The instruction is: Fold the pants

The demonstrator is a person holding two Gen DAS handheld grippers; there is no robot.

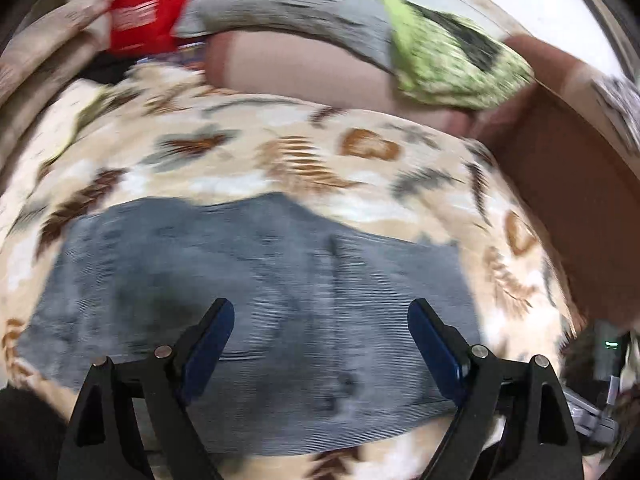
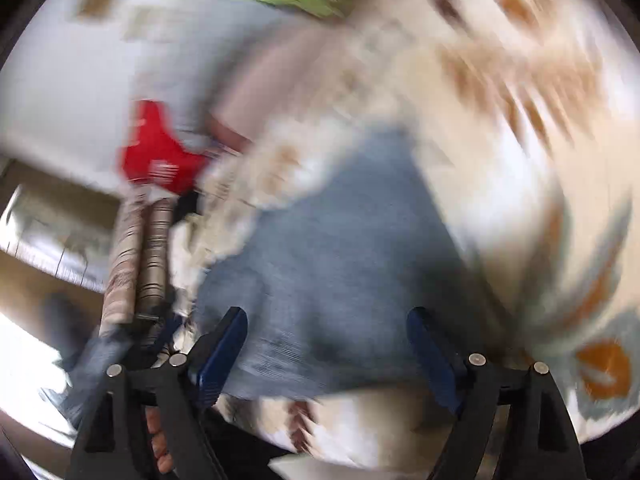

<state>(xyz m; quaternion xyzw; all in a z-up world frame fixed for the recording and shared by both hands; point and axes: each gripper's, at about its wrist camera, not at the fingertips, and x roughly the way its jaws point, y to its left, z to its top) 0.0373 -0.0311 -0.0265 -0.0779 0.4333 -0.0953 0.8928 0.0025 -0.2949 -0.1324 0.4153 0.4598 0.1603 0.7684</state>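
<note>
Grey-blue pants (image 1: pixel 248 280) lie folded into a broad flat rectangle on a cream blanket with brown and grey leaf prints (image 1: pixel 280 152). My left gripper (image 1: pixel 320 312) hovers above the near part of the pants, its blue-padded jaws wide apart with nothing between them. In the right wrist view the same pants (image 2: pixel 332 248) show as a blurred blue patch on the blanket (image 2: pixel 520 120). My right gripper (image 2: pixel 326 320) is over their near edge, jaws spread wide and holding nothing. Both views are smeared by motion.
A red bag (image 1: pixel 148 8), a grey cushion (image 1: pixel 288 0) and a green patterned cloth (image 1: pixel 448 56) sit beyond the blanket. A brown wooden edge (image 1: pixel 568 184) runs along the right. In the right wrist view a rolled patterned cloth (image 2: pixel 136 264) stands at the left, near the red bag (image 2: pixel 156 152).
</note>
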